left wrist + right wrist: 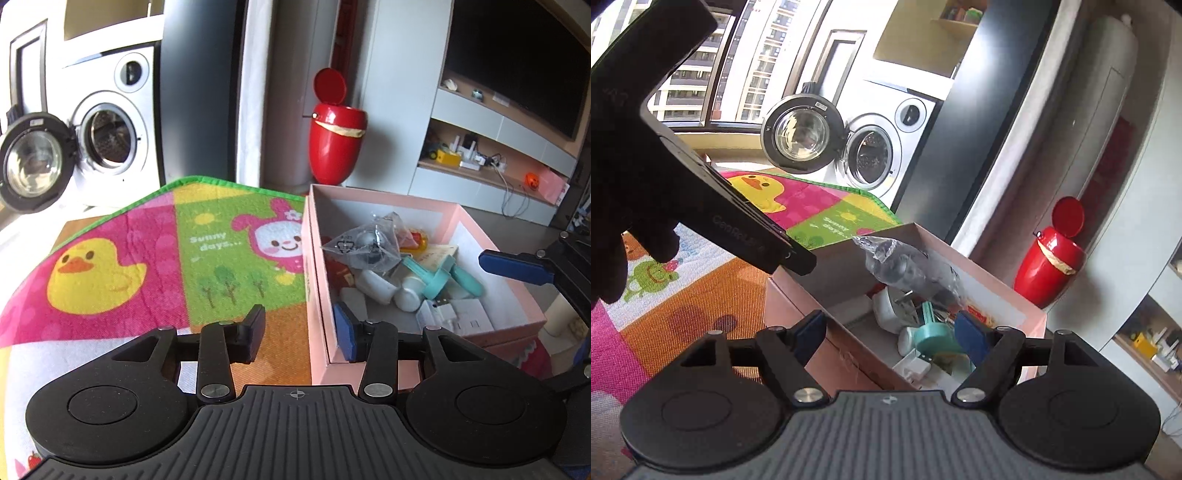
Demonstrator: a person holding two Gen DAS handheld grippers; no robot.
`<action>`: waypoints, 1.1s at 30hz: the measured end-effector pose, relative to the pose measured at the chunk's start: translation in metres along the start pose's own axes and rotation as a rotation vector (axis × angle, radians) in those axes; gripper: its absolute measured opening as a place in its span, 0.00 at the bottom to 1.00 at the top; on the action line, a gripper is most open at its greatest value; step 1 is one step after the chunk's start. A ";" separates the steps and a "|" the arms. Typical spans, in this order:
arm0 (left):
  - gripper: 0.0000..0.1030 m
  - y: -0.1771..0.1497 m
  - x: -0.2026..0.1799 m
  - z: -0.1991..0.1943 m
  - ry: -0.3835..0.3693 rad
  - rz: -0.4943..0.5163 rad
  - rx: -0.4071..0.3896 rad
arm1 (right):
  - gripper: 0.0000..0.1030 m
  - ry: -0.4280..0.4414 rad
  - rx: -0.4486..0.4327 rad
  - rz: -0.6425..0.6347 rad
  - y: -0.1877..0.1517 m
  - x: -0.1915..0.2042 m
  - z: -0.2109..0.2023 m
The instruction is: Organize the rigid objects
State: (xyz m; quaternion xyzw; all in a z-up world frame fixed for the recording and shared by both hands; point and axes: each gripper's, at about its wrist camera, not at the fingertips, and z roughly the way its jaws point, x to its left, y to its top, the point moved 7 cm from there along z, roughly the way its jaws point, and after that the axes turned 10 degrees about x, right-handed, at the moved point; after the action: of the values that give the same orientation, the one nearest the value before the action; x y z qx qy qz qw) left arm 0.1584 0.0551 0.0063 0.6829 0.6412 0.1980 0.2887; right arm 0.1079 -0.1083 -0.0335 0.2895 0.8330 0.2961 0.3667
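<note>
The pink box (498, 221) sits on the bright play mat (155, 243) spread over the tabletop, with a jumble inside it: a crinkly plastic bag (369, 247) with something dark and round in it, small white bottles (376, 284), a teal plastic piece (436, 280) and white plugs (469, 314).

To do this step well, I judge the right gripper (892, 334) should settle on one piece on top of the pile (the teal piece (929, 334) lies nearest its jaws) and come straight down over it, keeping the pads clear of the bag (905, 266), which would slip and drag its neighbours.

The right gripper's jaws stand wide apart with nothing between them; it tilts down over the box's (997, 291) near wall. The left gripper (301, 330) points downward at the box's near left corner, its jaws also apart and empty, one on either side of the left wall but not touching it. A dark gloved hand (624, 221) carries it.
</note>
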 end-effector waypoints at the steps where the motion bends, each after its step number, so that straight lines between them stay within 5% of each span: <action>1: 0.49 0.002 0.007 0.001 0.001 -0.011 0.001 | 0.74 -0.013 -0.013 -0.039 0.002 0.007 0.002; 6: 0.51 0.001 0.012 -0.005 -0.006 -0.021 -0.008 | 0.75 -0.096 -0.022 -0.096 -0.003 0.010 -0.011; 11: 0.48 -0.004 0.010 -0.014 -0.015 -0.044 -0.030 | 0.84 -0.299 0.021 -0.063 -0.044 -0.017 -0.037; 14: 0.48 -0.008 0.006 -0.017 -0.029 -0.046 -0.033 | 0.85 -0.310 0.057 0.031 -0.062 -0.037 -0.040; 19: 0.51 -0.006 0.003 -0.013 -0.004 -0.031 -0.045 | 0.83 -0.210 0.065 0.120 -0.048 -0.053 -0.023; 25: 0.55 0.006 0.006 -0.003 0.036 -0.057 -0.048 | 0.78 -0.329 0.070 0.074 -0.043 -0.042 -0.002; 27: 0.55 0.005 0.007 -0.005 0.035 -0.068 -0.060 | 0.74 -0.276 0.096 0.162 -0.044 -0.048 -0.007; 33: 0.50 -0.019 0.001 -0.054 0.091 -0.066 -0.188 | 0.92 0.047 0.236 0.535 -0.087 -0.049 -0.030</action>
State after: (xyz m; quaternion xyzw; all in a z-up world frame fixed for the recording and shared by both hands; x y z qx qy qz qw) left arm 0.1092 0.0636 0.0348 0.6217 0.6544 0.2783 0.3283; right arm 0.0892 -0.2082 -0.0562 0.5326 0.7640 0.2901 0.2200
